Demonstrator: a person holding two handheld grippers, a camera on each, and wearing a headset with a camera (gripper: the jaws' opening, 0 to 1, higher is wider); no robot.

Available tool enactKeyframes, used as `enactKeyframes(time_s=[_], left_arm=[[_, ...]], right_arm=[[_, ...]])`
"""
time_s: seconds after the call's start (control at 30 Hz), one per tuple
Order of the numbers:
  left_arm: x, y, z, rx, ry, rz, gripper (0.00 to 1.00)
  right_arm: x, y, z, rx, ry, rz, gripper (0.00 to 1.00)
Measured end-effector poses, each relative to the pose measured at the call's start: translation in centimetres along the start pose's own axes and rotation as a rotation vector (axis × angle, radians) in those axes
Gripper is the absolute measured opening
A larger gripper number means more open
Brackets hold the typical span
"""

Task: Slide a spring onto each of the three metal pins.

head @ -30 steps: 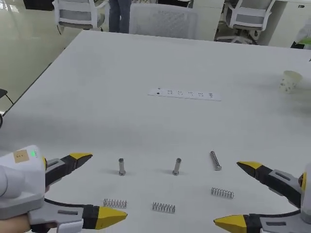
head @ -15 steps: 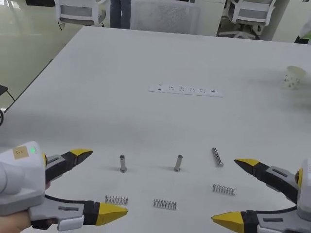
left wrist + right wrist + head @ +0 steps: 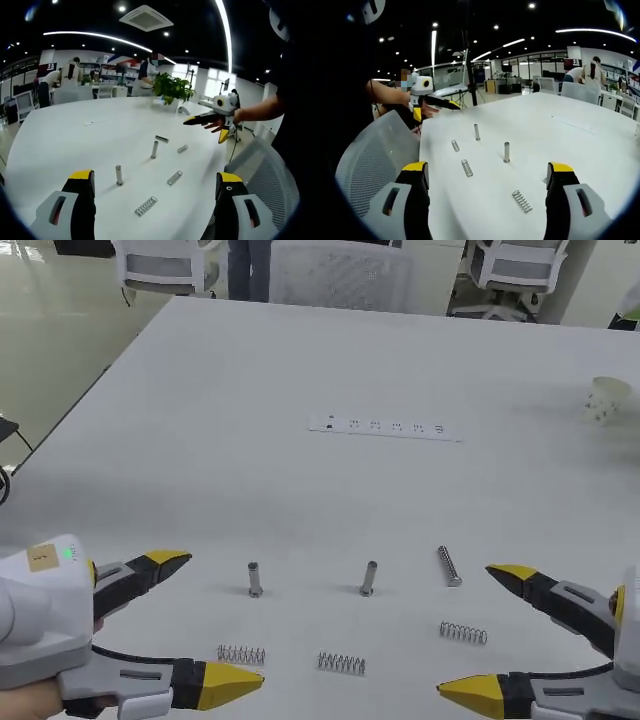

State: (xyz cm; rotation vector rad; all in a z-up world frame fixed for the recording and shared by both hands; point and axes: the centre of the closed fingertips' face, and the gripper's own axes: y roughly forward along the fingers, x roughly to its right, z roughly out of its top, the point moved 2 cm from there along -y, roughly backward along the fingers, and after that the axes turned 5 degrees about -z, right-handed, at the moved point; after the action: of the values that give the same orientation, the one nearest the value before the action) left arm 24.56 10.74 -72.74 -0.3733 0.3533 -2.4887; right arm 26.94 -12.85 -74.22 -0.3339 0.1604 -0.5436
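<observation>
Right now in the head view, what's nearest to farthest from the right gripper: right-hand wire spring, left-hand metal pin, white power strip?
1. Right-hand coiled wire spring, close by the right gripper.
2. Left-hand upright metal pin, over on the left.
3. Long white power strip, far back.

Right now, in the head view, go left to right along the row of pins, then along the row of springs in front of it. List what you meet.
Pins: left pin → middle pin → right pin. Springs: left spring → middle spring → right spring.
</observation>
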Motion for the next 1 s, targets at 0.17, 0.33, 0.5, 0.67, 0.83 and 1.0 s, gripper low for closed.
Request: enactKeyframes(time_s=[0.17, 0.33, 0.5, 0.67, 0.83, 1.0], left_arm=[[-0.1, -0.11, 0.05, 0.0, 0.0, 0.004, 0.98], [-0.04, -0.02, 0.11, 0.001, 0.0, 0.001, 0.98], [0.06, 0.1, 0.17, 0.001, 0.003, -0.004, 0.98], [-0.05, 0.05, 0.12, 0.0, 0.003, -0.003, 0.98], [-0.25, 0.03, 0.06, 0.001, 0.002, -0.002, 0.98], [-0.22, 0.14, 0.06, 0.004, 0.001, -0.005, 0.98]], right_arm=[[0.03, 0.02, 0.07, 0.002, -0.002, 0.001, 0.99], [-0.05, 0.08, 0.23, 0.001, -0.004, 0.003, 0.99], [0.03, 0.07, 0.17, -0.005, -0.006, 0.005, 0.99], [0.05, 0.08, 0.06, -0.008, -0.005, 0.004, 0.99], [0.0, 0.09, -0.16, -0.014, -0.002, 0.005, 0.99], [-0.07, 0.06, -0.13, -0.017, -0.003, 0.005, 0.99]])
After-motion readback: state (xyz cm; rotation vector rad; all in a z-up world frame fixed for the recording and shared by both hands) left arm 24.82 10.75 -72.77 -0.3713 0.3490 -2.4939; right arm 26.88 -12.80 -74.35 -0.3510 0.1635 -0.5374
